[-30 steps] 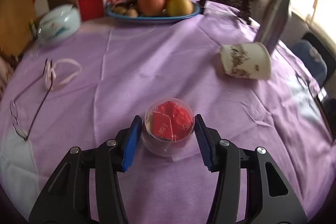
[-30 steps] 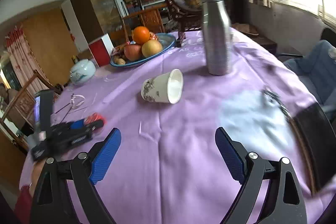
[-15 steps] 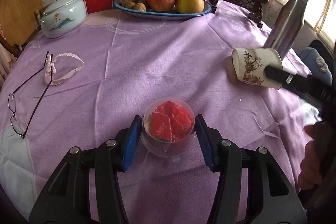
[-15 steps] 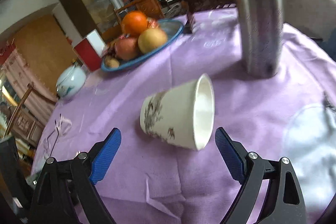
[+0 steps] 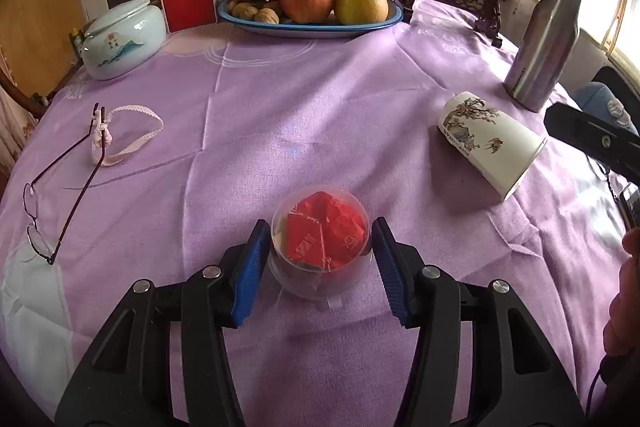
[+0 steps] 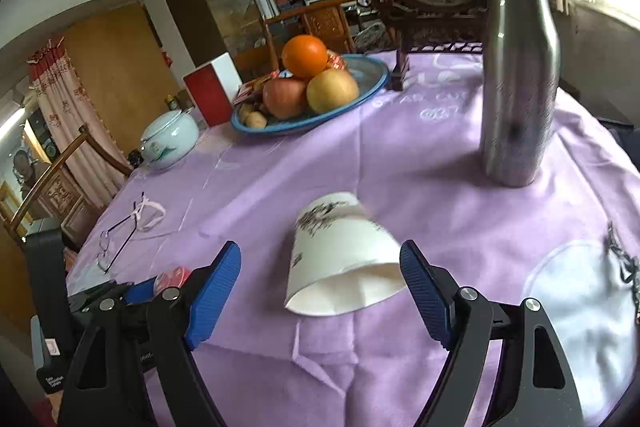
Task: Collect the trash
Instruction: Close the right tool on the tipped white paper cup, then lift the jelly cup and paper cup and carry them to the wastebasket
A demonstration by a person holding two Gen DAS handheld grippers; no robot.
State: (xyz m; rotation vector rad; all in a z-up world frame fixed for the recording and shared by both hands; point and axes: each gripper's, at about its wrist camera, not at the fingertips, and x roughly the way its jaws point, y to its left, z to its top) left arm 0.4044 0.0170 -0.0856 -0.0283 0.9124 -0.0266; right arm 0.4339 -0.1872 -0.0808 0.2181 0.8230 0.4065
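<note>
right gripper (image 6: 320, 291) fingers wide, just been closing, astride tipped white printed paper cup (image 6: 340, 259) lower centre, untouched | left gripper (image 5: 318, 263) fingers seemingly pinching clear plastic tub of red wrappers (image 5: 320, 247), bottom centre | risk: cup rolls or crumples on purple-clothed desk (image 5: 300, 107)

The lilac tablecloth (image 6: 400, 163) carries faint white printed letters near the tall steel bottle (image 6: 518, 67); they look like "STAR CUP", but this is uncertain. No other writing is clear enough to read.
</note>
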